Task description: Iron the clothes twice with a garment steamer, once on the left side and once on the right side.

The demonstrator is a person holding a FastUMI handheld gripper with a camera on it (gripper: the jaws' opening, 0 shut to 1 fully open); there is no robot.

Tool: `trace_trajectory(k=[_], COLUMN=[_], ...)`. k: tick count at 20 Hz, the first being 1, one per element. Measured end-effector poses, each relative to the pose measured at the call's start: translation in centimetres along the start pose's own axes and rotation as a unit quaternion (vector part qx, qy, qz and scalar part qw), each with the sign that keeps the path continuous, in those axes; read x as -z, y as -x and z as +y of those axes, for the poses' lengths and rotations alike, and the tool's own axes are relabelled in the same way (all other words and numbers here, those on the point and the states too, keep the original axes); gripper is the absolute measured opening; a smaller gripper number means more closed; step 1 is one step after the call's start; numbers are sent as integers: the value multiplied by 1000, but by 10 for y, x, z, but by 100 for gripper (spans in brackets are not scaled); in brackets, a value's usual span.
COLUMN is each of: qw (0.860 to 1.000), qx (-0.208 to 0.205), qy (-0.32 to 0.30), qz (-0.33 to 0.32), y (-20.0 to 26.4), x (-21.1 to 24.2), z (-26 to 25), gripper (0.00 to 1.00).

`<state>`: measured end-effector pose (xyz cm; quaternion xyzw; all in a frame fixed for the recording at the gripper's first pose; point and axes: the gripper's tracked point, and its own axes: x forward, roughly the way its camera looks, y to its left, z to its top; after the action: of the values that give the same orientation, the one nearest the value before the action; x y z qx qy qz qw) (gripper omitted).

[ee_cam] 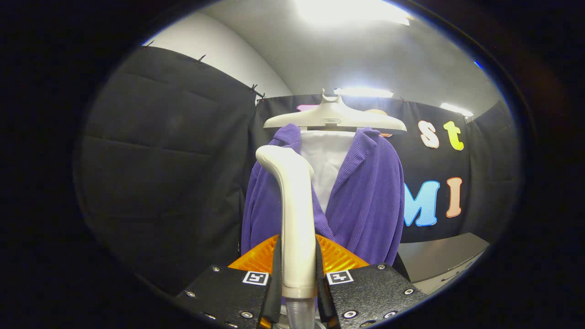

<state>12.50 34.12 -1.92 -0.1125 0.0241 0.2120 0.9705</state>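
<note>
A purple corduroy garment (365, 196) hangs open on a cream hanger (336, 118), with a white panel (327, 160) showing behind its collar. My gripper (298, 267) is shut on the handle of the cream garment steamer (295, 214), both fingers pressing its sides. The steamer stands upright between the fingers, its curved head at about the height of the garment's left lapel and in front of the left half. A clear hose (299, 315) leaves the handle's lower end. The garment's left sleeve is partly hidden by the steamer.
Black padded cloth walls stand to the left and behind the garment. A grey surface (438, 258) lies low at the right, beyond the garment. Bright ceiling lights glare overhead.
</note>
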Motion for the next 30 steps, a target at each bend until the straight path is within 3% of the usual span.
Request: trace_trajectory(k=[20, 30], qw=[995, 986], qx=[0, -11], qy=[60, 68], qz=[76, 154], y=[15, 34], x=[106, 191], z=[-5, -3], gripper=[32, 32])
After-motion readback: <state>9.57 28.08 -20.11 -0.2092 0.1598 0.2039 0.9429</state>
